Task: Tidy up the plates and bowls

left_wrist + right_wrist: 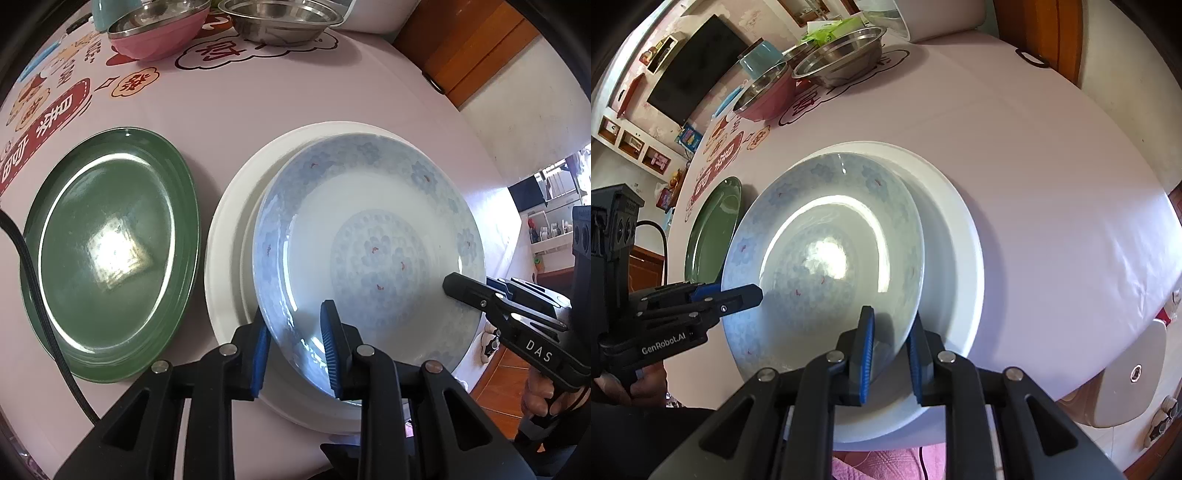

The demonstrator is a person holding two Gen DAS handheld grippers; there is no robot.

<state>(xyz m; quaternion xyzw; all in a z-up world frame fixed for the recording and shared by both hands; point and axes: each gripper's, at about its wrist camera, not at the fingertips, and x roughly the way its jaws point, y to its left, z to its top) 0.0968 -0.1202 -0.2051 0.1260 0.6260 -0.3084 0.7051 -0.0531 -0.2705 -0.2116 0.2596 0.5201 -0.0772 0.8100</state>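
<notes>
The blue-patterned plate [369, 236] rests tilted on a larger white plate [229, 236] near the worktop's [295, 96] front edge. Just left of both lies a green plate [110, 251]. The left gripper [295, 347] has its fingers closed on the patterned plate's near rim, 1 pad under and 1 inside. The right gripper [890, 350] straddles the same rim on the plate's other side; I cannot tell whether its pads press. At the far edge stand a pink bowl [159, 33] and a steel bowl [280, 22].
</notes>
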